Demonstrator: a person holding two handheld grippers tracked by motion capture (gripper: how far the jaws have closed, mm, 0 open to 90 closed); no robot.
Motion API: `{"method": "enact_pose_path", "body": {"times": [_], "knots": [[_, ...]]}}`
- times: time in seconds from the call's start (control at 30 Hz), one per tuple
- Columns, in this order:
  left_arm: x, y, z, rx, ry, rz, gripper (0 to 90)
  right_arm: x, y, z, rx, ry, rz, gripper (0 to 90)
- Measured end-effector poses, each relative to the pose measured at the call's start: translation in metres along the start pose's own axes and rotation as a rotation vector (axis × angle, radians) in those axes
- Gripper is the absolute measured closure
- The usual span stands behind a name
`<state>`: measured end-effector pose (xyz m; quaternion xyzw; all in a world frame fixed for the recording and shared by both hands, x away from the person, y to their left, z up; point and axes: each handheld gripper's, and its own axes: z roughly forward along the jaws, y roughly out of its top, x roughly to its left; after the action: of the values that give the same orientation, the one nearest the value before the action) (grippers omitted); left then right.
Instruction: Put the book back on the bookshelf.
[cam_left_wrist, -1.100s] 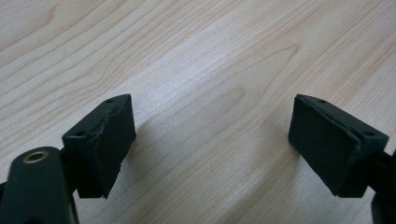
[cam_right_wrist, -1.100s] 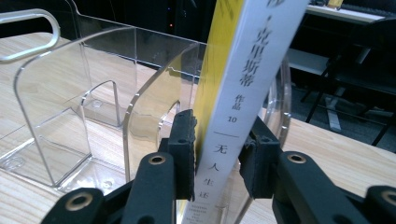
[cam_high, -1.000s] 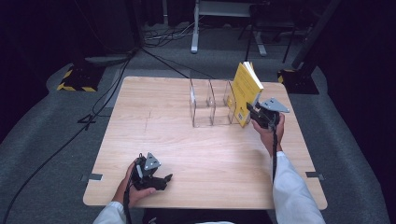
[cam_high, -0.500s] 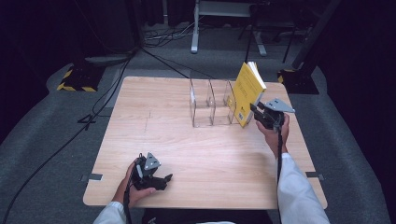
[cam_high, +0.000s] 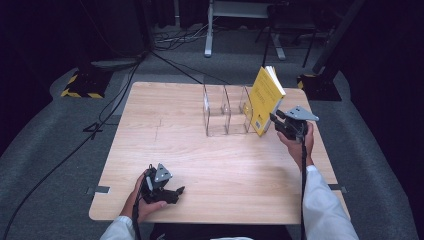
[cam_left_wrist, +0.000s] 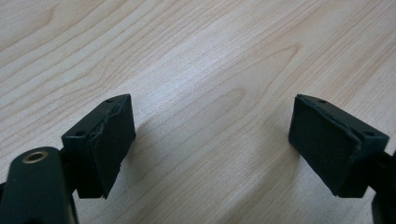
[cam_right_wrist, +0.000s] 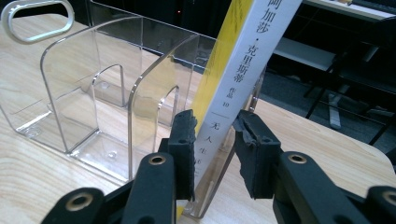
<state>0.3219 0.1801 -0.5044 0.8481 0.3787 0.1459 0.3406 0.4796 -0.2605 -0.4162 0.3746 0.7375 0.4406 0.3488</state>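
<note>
One book (cam_high: 266, 97) is present, with a yellow cover and a white spine printed in black characters. It stands tilted, its top leaning away from the clear rack (cam_high: 227, 111), at the rack's right-hand end; whether its foot sits inside the end compartment or just outside the end wall cannot be told. In the right gripper view the book (cam_right_wrist: 243, 70) rises between the two black fingers, the spine facing the camera.

One rack is counted: transparent hard plastic, with rounded upright dividers and smooth glossy walls (cam_right_wrist: 88, 93). It stands on one pale wooden surface (cam_high: 200, 165) with visible grain.

Two grippers are counted. The right gripper (cam_high: 281, 121), beside the rack's right end, has its fingers narrowed on the lower part of the book, gripping it across the spine; the foam pads (cam_right_wrist: 186, 140) look worn and ragged at the edges. The left gripper (cam_high: 172, 192), well apart from the rack at the near edge of the surface, has its fingers spread wide with nothing between them; its pads (cam_left_wrist: 107, 140) are flat, matt and rectangular, over bare wood.
</note>
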Motion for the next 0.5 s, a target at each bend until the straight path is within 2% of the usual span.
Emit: {"method": "enact_pose_path", "body": {"times": [0.07, 0.3, 0.5], "knots": [[0.000, 0.000, 0.000, 0.000, 0.000, 0.000, 15.2, -0.001, 0.000, -0.002, 0.014, 0.008, -0.021, 68.6], [0.000, 0.000, 0.000, 0.000, 0.000, 0.001, 15.2, -0.004, 0.000, -0.007, 0.040, 0.034, -0.035, 68.5], [0.000, 0.000, 0.000, 0.000, 0.000, 0.000, 15.2, 0.001, 0.005, -0.016, 0.052, 0.075, -0.090, 67.0]]}}
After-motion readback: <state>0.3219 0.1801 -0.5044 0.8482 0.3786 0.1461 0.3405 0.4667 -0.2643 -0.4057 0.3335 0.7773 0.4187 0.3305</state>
